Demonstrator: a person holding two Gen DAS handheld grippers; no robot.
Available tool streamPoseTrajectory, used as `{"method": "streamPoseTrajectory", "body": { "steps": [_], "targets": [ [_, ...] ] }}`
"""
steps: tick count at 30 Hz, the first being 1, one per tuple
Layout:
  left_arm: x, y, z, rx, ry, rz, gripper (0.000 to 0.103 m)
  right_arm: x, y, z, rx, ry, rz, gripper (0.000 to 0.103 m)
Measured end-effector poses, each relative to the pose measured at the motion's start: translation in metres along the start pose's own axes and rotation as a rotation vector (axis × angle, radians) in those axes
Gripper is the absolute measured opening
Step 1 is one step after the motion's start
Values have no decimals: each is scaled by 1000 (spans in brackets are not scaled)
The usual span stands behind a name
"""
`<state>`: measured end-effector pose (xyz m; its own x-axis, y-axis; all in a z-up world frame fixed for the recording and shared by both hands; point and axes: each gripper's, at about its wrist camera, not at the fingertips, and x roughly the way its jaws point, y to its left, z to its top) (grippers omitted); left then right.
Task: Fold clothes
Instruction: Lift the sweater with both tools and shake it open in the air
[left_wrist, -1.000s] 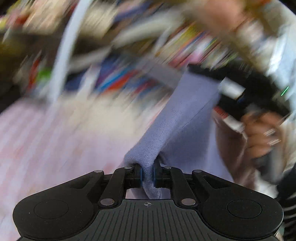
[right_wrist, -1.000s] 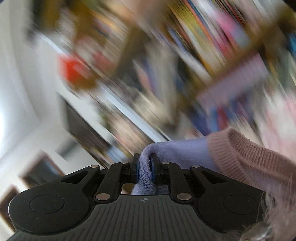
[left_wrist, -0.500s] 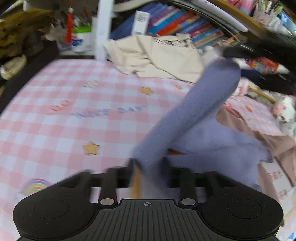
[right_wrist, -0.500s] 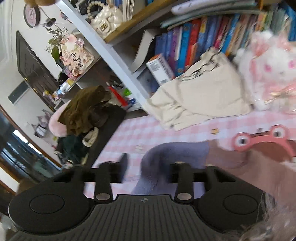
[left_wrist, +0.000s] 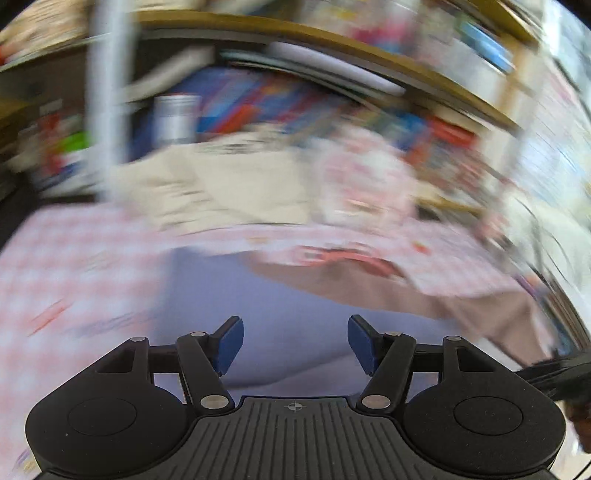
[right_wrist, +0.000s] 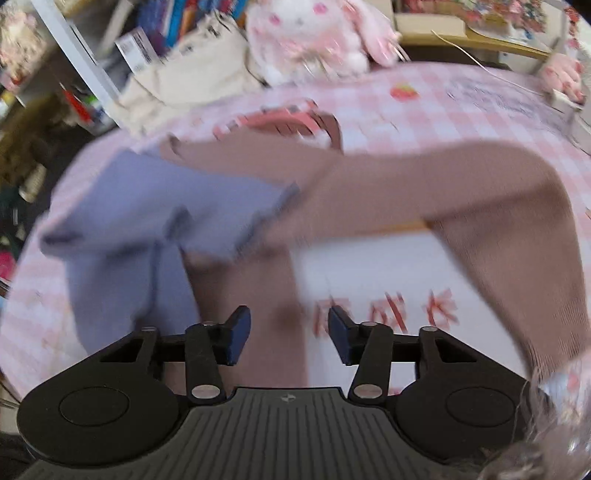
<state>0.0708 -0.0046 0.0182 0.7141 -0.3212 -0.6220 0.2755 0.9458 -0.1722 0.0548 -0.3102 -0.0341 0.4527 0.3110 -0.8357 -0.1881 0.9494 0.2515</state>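
Observation:
A lavender knit garment (right_wrist: 155, 218) lies crumpled on the pink checked cloth (right_wrist: 436, 107), partly over a brown-pink garment (right_wrist: 424, 177). In the blurred left wrist view the lavender garment (left_wrist: 280, 306) spreads just ahead of my left gripper (left_wrist: 293, 341), which is open with nothing between its blue pads. My right gripper (right_wrist: 288, 332) is open too, hovering above the brown-pink garment and a white sheet with red characters (right_wrist: 380, 273). The brown-pink garment (left_wrist: 443, 299) shows to the right in the left wrist view.
A beige cloth bag (right_wrist: 184, 77) and a pink-and-white plush rabbit (right_wrist: 314, 33) sit at the back of the bed by a bookshelf (left_wrist: 258, 99). A white post (left_wrist: 107, 103) stands at the left. Clutter fills the floor at the left edge (right_wrist: 22, 173).
Both grippers held the lavender garment a second ago; both have opened and let it drop onto the bed. Both cameras have swung, with the left view now blurred.

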Motion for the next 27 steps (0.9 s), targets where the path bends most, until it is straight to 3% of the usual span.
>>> {"method": "streamPoseTrajectory", "body": {
  "steps": [2,5,7,10,12,14,18,21,25,27],
  "targets": [
    [24,-39,6,142,38,-75,64,2,7,-12,-26,-7,-42,41],
    [49,-92,-5,372,92,-120,64,0,17,-23,-97,-2,-52,37],
    [65,-127,-12,524,128,-148,64,-2,20,-28,-129,10,-37,25],
    [75,-149,-31,680,146,-98,61,-5,18,-28,-124,25,2,16],
    [82,-156,-38,734,148,-48,26,-7,17,-30,-122,27,12,14],
    [83,-146,-29,649,141,-55,15,-8,17,-31,-126,28,17,14],
    [51,-92,12,310,34,-54,4,-9,18,-31,-127,30,19,14],
    [16,-29,40,28,-55,-72,4,-8,18,-29,-125,33,17,14],
    [-40,58,45,-143,-166,121,4,-8,20,-28,-124,40,11,14],
    [-61,96,31,-211,-163,252,4,-8,21,-28,-124,44,4,14]
  ]
}}
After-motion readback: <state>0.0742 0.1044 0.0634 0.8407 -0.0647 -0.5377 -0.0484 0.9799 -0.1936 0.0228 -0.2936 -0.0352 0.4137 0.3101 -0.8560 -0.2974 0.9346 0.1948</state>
